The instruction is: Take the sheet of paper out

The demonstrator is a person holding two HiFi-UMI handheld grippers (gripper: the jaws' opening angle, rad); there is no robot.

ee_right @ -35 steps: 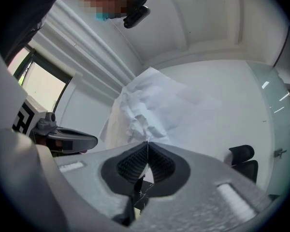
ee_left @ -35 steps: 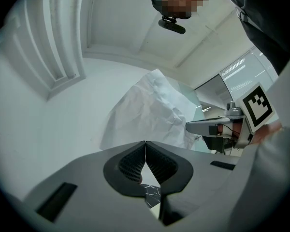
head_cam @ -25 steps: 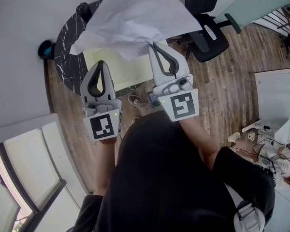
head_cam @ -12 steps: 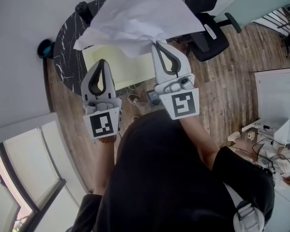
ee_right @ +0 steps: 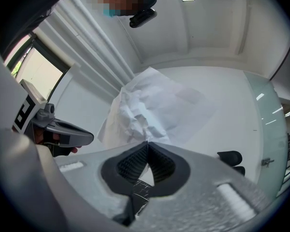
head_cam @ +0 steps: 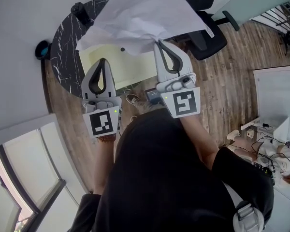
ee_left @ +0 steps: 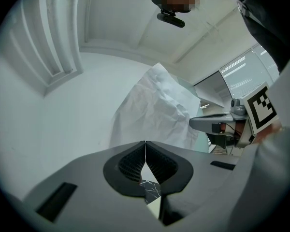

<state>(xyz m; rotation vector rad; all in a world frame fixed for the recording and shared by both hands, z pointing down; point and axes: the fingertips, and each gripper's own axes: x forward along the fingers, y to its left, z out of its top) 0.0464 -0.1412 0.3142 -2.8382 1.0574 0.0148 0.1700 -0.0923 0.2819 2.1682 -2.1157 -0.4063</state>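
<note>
Right claw [head_cam: 157, 42]: jaws clamped on a crumpled edge of the sheet of paper [head_cam: 140, 18], which is held in the air above the dark marbled worktop [head_cam: 63, 62] and a pale yellow folder-like item [head_cam: 118, 64]. Left claw [head_cam: 102, 61]: jaws together, holding nothing, apart from the sheet. Status, as judged: sheet looks lifted free, removal essentially done; only setting it aside is left.

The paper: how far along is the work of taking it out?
Done, it seems: the paper is up in the air, clear of the yellow folder on the table. In hand: the right gripper is shut on its crumpled edge; the left gripper is shut and empty. Left: probably only to put it down somewhere.
</note>
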